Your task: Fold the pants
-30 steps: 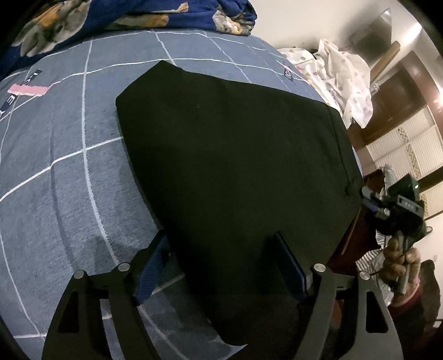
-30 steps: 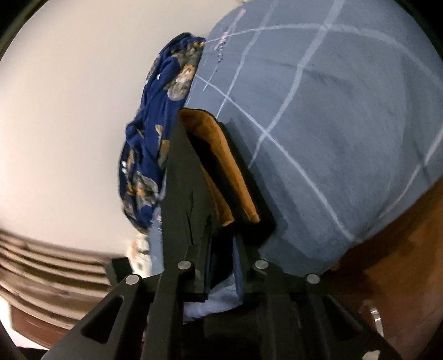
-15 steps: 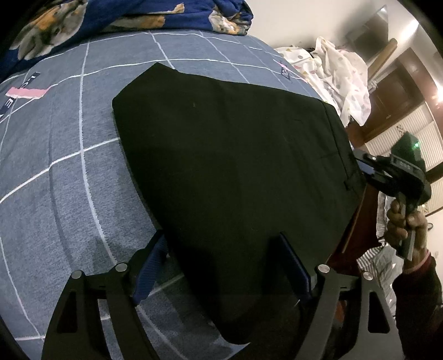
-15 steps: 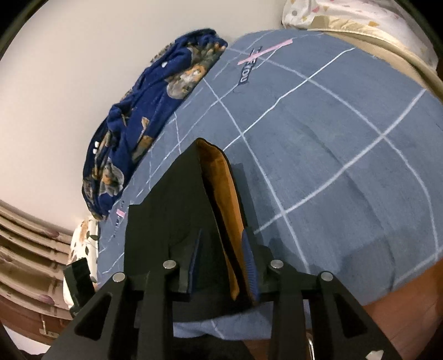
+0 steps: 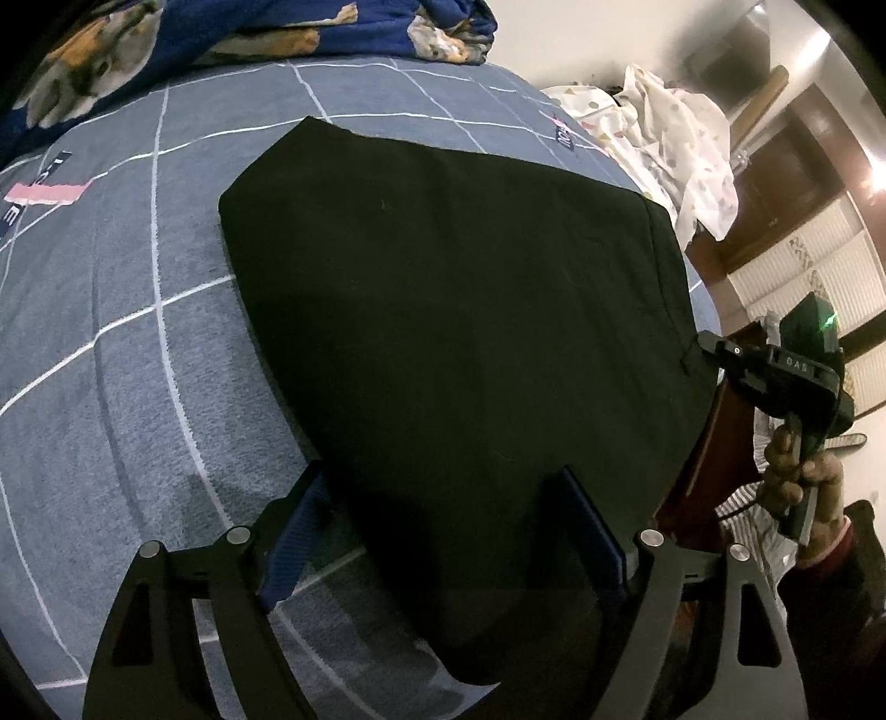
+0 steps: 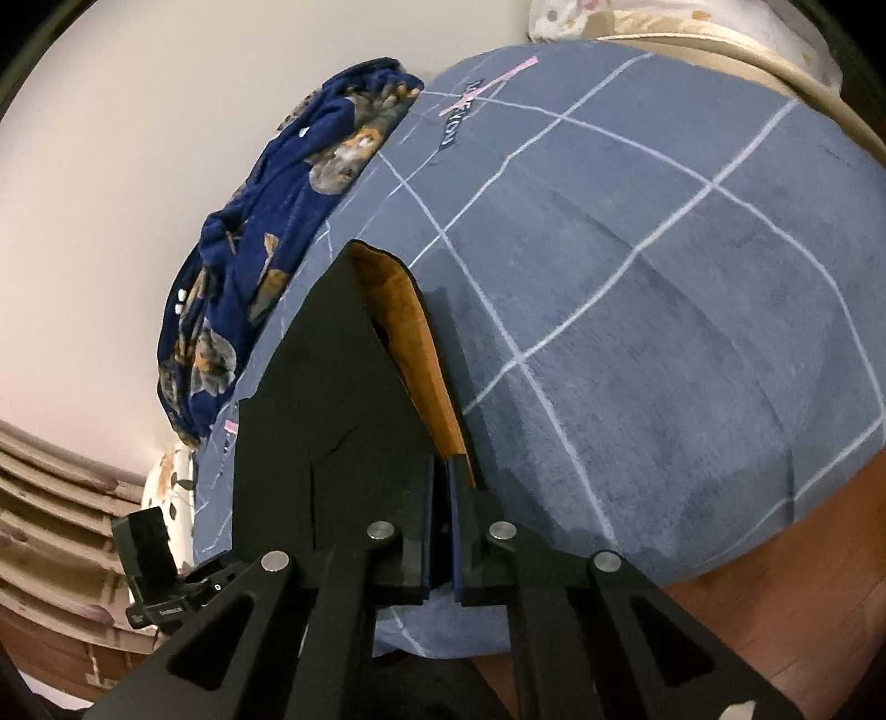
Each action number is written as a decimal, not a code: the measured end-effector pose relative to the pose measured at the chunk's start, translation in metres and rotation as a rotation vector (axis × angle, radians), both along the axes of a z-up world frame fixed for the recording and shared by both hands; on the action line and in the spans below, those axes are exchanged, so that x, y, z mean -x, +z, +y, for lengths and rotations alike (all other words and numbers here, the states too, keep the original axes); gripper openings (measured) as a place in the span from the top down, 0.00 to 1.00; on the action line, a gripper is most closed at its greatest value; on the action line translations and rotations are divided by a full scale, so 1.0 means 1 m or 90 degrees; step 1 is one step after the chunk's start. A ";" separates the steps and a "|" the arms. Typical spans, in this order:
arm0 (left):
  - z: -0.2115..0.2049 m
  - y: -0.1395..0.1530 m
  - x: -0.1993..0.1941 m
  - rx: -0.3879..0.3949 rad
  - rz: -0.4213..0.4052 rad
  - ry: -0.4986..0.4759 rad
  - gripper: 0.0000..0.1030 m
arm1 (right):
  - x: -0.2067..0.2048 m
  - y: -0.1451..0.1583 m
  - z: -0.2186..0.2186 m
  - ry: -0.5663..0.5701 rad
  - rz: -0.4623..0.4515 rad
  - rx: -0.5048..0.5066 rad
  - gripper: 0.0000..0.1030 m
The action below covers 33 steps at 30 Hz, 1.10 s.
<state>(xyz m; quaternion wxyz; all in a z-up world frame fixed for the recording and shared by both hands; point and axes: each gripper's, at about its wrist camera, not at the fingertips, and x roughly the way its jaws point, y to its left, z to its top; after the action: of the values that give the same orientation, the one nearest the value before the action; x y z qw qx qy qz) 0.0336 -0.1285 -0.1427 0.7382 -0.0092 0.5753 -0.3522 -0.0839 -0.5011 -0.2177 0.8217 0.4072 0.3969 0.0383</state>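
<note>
Black pants lie folded flat on a blue-grey checked bed cover. My left gripper stands open wide over their near corner, one finger on the cover beside the cloth, the other above it, neither pressing. At the pants' right edge my right gripper meets the cloth, held by a person's hand. In the right wrist view the right gripper is shut on that edge of the pants. The edge is raised there and shows an orange lining.
A dark blue blanket with animal prints is bunched along the bed's far side by the wall. A white spotted cloth is heaped at the far right corner. The bed's wooden edge runs near the right gripper.
The right gripper rose to the pants' right edge, rolled, and its jaws went from slightly apart to shut on the cloth. The left gripper stayed in place, open.
</note>
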 end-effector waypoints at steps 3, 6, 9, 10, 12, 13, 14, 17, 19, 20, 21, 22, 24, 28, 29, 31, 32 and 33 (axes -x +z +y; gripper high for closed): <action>0.001 0.000 -0.001 0.006 0.005 0.006 0.20 | 0.006 0.001 0.005 0.005 0.003 0.007 0.96; 0.000 -0.001 0.001 0.010 -0.001 0.002 0.17 | 0.007 0.005 0.008 0.018 0.000 0.032 0.95; -0.005 -0.001 0.005 -0.008 -0.020 -0.013 0.17 | -0.004 0.017 0.013 0.040 -0.006 0.095 0.90; -0.006 -0.001 0.006 -0.011 -0.023 -0.015 0.17 | -0.009 0.021 0.015 0.049 -0.003 0.124 0.89; -0.005 -0.001 0.005 -0.009 -0.018 -0.011 0.17 | -0.021 0.025 0.015 0.068 -0.004 0.146 0.85; -0.005 -0.001 0.005 -0.005 -0.015 -0.007 0.17 | -0.028 0.025 0.014 0.077 -0.006 0.146 0.84; -0.004 -0.001 0.004 0.001 -0.012 -0.003 0.17 | -0.036 0.026 0.013 0.087 -0.005 0.153 0.82; 0.000 -0.001 0.003 0.018 -0.005 0.009 0.17 | -0.053 0.019 0.008 0.108 0.003 0.132 0.72; 0.006 0.001 0.002 0.034 0.000 0.022 0.17 | -0.059 0.013 0.004 0.099 0.017 0.131 0.58; 0.010 0.004 0.002 0.043 -0.002 0.028 0.17 | -0.061 0.011 0.001 0.095 0.014 0.129 0.53; 0.014 0.006 0.001 0.053 -0.006 0.034 0.17 | -0.062 0.010 0.000 0.095 0.012 0.129 0.52; 0.018 0.009 0.000 0.061 -0.012 0.039 0.17 | -0.063 0.009 -0.001 0.097 0.009 0.122 0.50; 0.022 0.013 -0.004 0.056 -0.029 0.052 0.17 | -0.064 0.004 0.002 0.127 0.001 0.078 0.50; 0.027 0.009 -0.015 0.048 -0.018 0.063 0.17 | -0.070 0.006 0.012 0.185 0.000 0.076 0.49; 0.026 0.006 -0.019 0.033 -0.018 0.063 0.17 | -0.072 0.005 0.014 0.204 0.002 0.067 0.49; 0.022 0.002 -0.024 0.027 -0.012 0.058 0.17 | -0.074 0.008 0.022 0.228 -0.001 0.093 0.47; 0.020 0.000 -0.025 0.031 -0.005 0.053 0.17 | -0.076 0.008 0.026 0.244 -0.003 0.105 0.46; 0.018 -0.001 -0.026 0.031 -0.005 0.049 0.17 | -0.076 0.008 0.026 0.256 -0.005 0.106 0.46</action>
<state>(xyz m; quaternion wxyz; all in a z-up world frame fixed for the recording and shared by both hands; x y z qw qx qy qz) 0.0597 -0.1109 -0.1438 0.7529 -0.0483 0.5629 -0.3375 -0.0074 -0.4749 -0.2098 0.8300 0.2503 0.4687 0.1697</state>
